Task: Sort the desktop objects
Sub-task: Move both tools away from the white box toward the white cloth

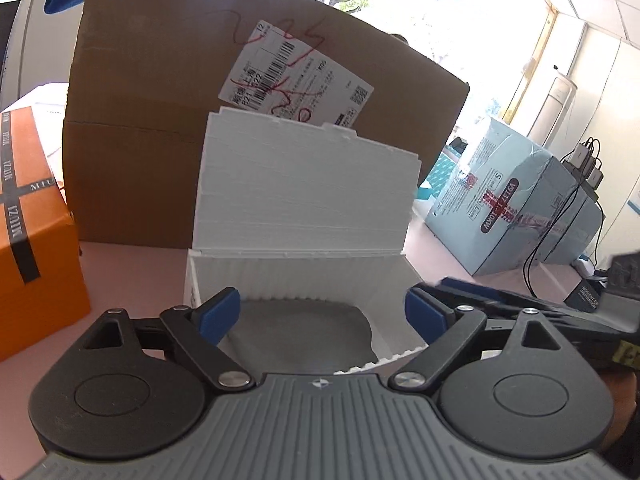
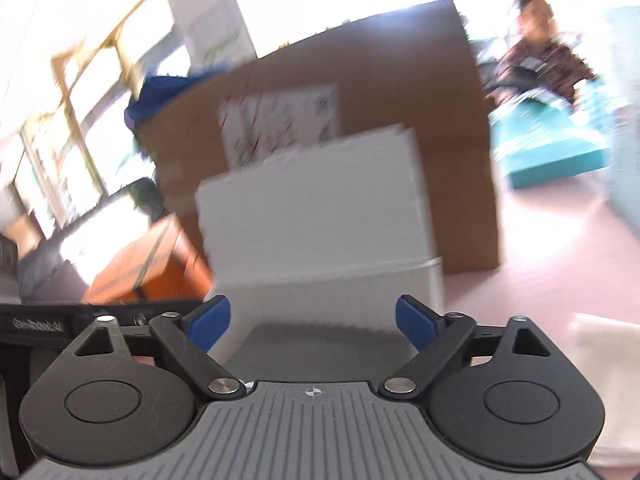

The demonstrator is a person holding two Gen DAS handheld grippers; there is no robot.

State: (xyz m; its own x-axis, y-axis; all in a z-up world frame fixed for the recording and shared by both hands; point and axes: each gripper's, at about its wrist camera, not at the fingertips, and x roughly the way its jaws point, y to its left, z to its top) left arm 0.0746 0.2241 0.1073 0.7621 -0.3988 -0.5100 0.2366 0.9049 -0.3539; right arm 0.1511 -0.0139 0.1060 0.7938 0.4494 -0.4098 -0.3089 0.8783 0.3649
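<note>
Blue pads (image 1: pixel 218 314) of my left claw (image 1: pixel 322 314) sit closest to the lens, spread wide, with nothing between them. I'm hovering right over the open white foam box (image 1: pixel 296 276), whose lid (image 1: pixel 308 184) stands propped up at twelve o'clock. Inside, on the floor of the box, I can see a grey disc-like shape (image 1: pixel 304 332); I can't tell whether it's an item or a shadow. So I'd judge one thing may already be stowed, but I wouldn't swear to it.

Over on the right wrist view, heavy blur. My right claw (image 2: pixel 312 322) is also spread wide and empty, pointed at the same foam box (image 2: pixel 340 280) from just beside it. Neither claw touches the box as far as I can make out.

What's left? At three o'clock in the left view I see the other claw reaching in, and beyond it a small dark box (image 1: pixel 586 294) on the pink desk (image 1: pixel 440 248), plus a pale blue carton (image 1: pixel 516 208) farther out. An orange box (image 1: pixel 36 232) sits at nine o'clock, and a big brown cardboard carton (image 1: pixel 152 128) stands behind the foam box. In the right view, a white cloth or paper (image 2: pixel 608 384) lies at four o'clock, possibly still to be sorted.

My read: early to middle of the job, both claws free for the next pick.
</note>
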